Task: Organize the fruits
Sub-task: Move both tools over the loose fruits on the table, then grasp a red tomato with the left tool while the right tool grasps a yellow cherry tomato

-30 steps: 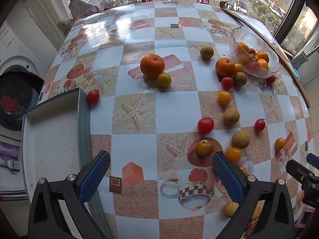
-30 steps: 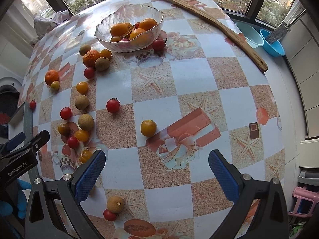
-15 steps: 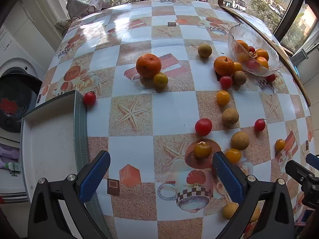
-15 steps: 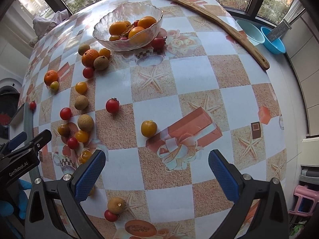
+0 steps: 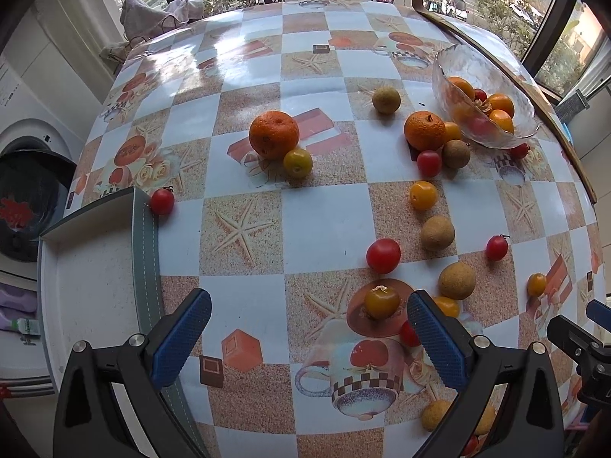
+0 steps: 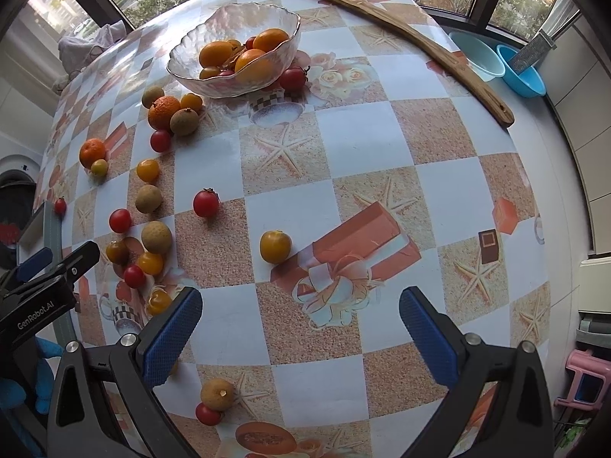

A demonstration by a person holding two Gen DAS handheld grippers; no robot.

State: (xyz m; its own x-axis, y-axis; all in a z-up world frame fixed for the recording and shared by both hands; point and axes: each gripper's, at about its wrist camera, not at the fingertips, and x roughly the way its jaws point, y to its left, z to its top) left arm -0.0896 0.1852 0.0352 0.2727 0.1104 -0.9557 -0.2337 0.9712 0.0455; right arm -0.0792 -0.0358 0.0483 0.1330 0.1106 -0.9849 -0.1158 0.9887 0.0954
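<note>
glass bowl (image 6: 233, 57) holding oranges, loose fruits (image 6: 156, 236) scattered beside it

A glass bowl (image 6: 233, 63) sat at the far side of the table (image 6: 362, 145), with oranges (image 6: 263, 40) inside it. A tomato (image 6: 292, 78) lay just beside its right wall. More fruit was scattered left of and in front of the bowl. A long wooden board (image 6: 401, 34) ran behind and right of it, near two basins (image 6: 496, 63).

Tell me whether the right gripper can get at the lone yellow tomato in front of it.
Probably yes. The right gripper is open and empty, and the yellow tomato sits alone on bare tablecloth ahead of its fingers, nothing between them.
</note>
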